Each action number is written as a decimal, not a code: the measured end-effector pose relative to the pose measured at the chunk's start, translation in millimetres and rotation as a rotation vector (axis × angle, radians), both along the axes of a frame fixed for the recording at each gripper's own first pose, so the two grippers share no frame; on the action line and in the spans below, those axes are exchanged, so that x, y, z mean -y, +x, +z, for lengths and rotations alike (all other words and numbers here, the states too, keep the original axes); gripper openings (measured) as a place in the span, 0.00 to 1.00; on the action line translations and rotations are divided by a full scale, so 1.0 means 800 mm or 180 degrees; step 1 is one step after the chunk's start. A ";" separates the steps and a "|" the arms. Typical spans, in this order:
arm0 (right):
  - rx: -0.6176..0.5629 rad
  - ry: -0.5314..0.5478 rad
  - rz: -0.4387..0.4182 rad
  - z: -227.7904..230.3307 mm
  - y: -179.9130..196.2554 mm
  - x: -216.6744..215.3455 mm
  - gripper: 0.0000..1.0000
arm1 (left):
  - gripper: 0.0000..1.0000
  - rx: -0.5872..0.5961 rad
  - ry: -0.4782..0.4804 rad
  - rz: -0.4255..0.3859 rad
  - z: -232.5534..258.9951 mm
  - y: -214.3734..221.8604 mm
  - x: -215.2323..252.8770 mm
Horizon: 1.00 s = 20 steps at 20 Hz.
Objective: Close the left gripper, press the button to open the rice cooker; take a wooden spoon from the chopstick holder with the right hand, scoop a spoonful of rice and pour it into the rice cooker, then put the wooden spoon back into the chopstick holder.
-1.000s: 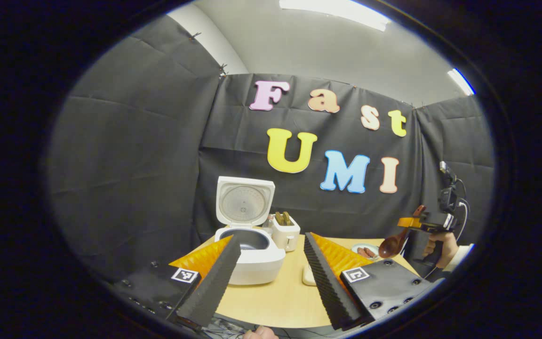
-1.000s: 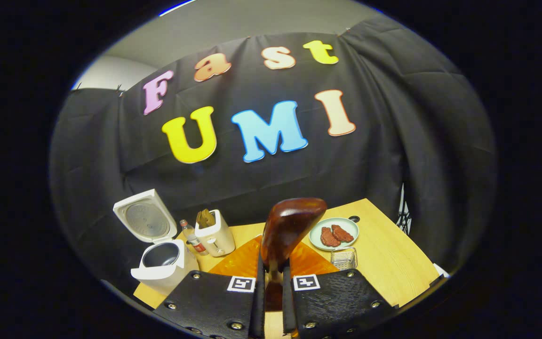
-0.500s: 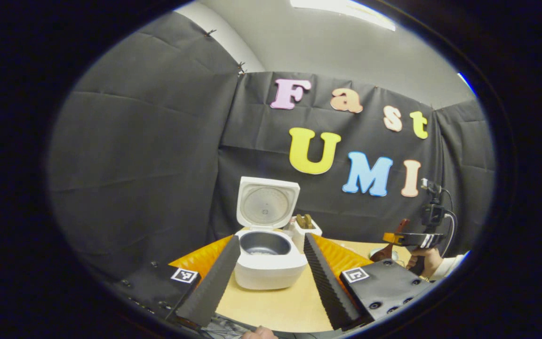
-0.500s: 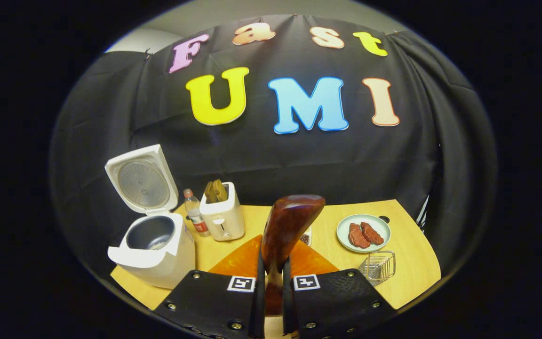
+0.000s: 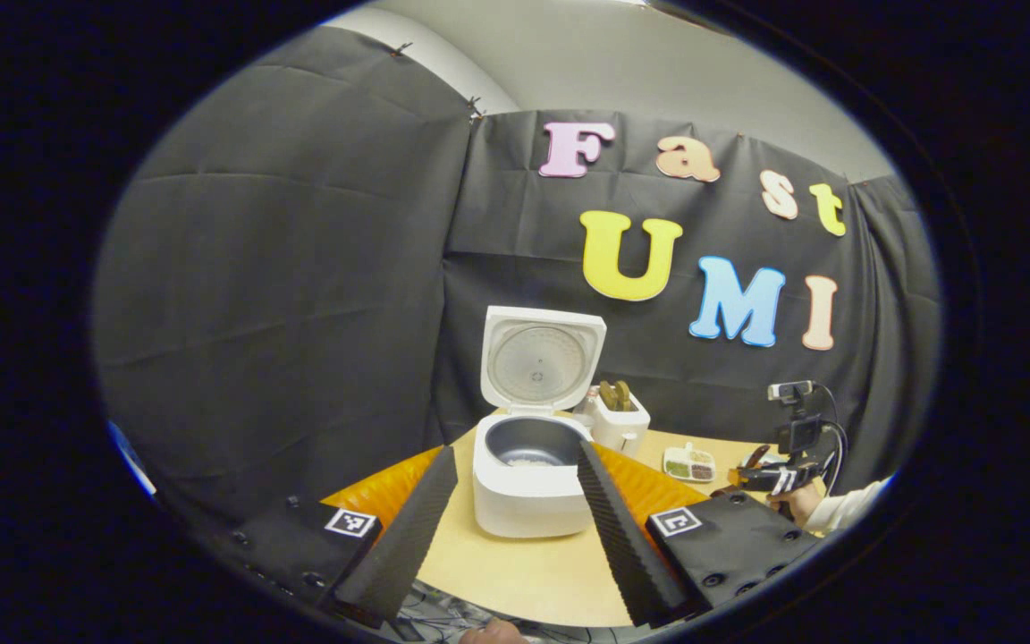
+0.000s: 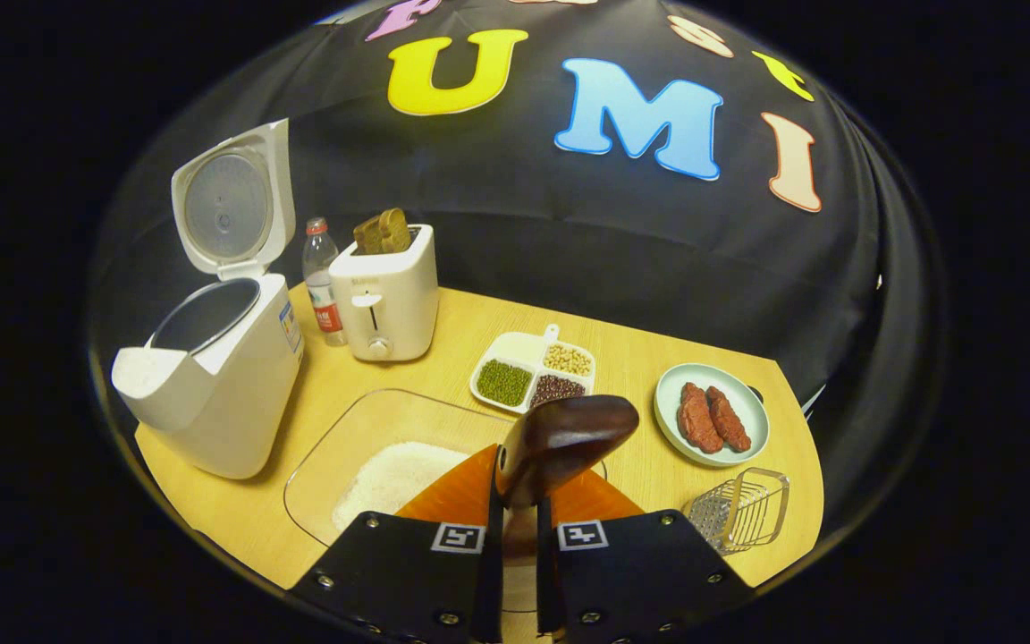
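One rice cooker [image 6: 211, 376] stands on the one table [image 6: 631, 349], its single lid raised. There is one toaster [image 6: 385, 295] holding two slices of bread [image 6: 383, 233], and one plastic bottle [image 6: 323, 282] beside it. One divided dish [image 6: 533, 371] has three compartments (green, pale and dark-red beans, one kind to each). One round plate [image 6: 743, 407] carries two pieces of meat [image 6: 712, 419]. One clear tray [image 6: 345, 447] holds a single heap of rice [image 6: 394, 478]. There is one wire rack [image 6: 738, 510] and one wooden spoon [image 6: 560, 434]. Two grippers are counted: the right gripper [image 6: 515, 555] and the left gripper [image 5: 515, 528], each with two fingers.
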State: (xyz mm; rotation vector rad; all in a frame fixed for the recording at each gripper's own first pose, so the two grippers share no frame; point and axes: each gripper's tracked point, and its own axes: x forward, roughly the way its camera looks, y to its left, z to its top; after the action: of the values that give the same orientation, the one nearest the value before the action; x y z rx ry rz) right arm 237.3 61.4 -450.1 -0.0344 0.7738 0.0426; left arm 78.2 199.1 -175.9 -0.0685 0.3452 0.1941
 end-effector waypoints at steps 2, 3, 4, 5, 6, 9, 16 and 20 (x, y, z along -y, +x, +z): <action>-0.0013 0.0045 0.0048 -0.005 -0.005 -0.013 0.15 | 0.94 -0.0006 -0.0014 0.0024 -0.002 0.000 0.001; -0.0056 0.0106 0.0061 -0.009 -0.010 -0.021 0.15 | 0.95 -0.0010 -0.0016 0.0033 -0.003 -0.001 0.002; -0.0099 0.0246 0.0073 -0.011 -0.013 -0.033 0.16 | 0.95 -0.0029 -0.0019 0.0045 -0.006 -0.002 0.003; -0.0144 0.0384 0.0072 -0.013 -0.017 -0.045 0.16 | 0.94 -0.0039 -0.0019 0.0059 -0.006 -0.004 0.003; -0.0165 0.0502 0.0025 -0.014 -0.018 -0.052 0.15 | 0.94 -0.0041 -0.0017 0.0073 -0.007 -0.005 0.002; -0.0248 0.1028 -0.0307 -0.015 -0.012 -0.062 0.15 | 0.94 -0.0060 0.0054 0.0061 0.000 -0.012 0.004; -0.0371 0.1841 -0.0723 -0.010 -0.005 -0.067 0.15 | 0.94 -0.0051 0.0087 0.0073 0.007 -0.021 0.007; -0.0365 0.2319 -0.0981 0.010 0.005 -0.056 0.16 | 0.95 -0.0023 0.0133 0.0015 0.017 -0.020 0.014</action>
State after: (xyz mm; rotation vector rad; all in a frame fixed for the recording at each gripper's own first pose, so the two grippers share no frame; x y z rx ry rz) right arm 241.4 106.2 -442.2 0.7833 0.8334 0.0316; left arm 62.2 188.2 -162.4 -0.0273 0.3480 0.2062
